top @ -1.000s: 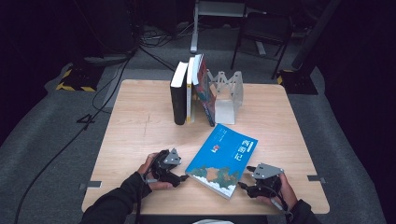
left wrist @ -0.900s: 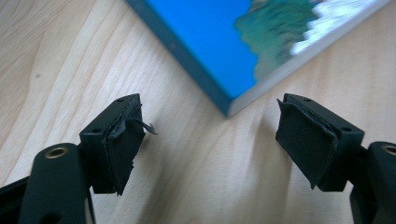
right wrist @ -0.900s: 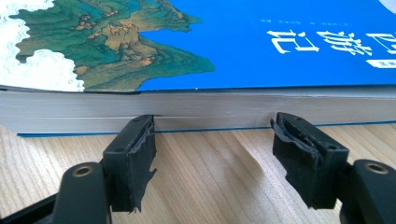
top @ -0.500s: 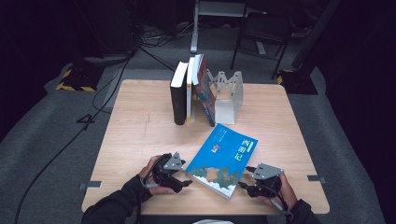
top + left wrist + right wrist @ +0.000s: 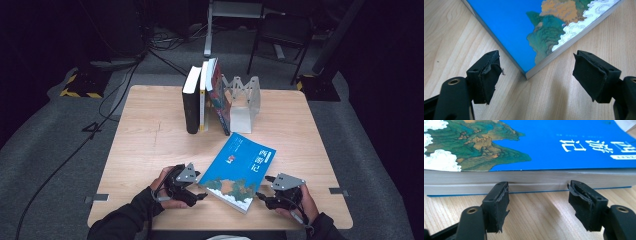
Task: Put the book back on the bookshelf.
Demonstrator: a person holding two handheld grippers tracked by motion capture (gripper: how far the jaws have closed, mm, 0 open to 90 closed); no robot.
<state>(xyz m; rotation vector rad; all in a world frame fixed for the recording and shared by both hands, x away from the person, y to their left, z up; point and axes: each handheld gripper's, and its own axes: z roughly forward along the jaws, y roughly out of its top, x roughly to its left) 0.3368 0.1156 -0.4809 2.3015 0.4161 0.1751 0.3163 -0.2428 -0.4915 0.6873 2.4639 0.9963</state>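
Blue book [image 5: 240,170] lies flat on the bench [image 5: 150,145], skewed, near its front edge. Left gripper [image 5: 201,192] at the book's near-left corner, fingers [image 5: 486,75] apart, gripping nothing. Right gripper [image 5: 261,194] faces the page edge, fingers [image 5: 499,200] just opening, spread and level along it, nothing between them.

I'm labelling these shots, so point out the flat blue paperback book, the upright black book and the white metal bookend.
flat blue paperback book [image 5: 239,167]: high view, cover middle
upright black book [image 5: 190,107]: high view, spine
white metal bookend [image 5: 242,119]: high view, base plate
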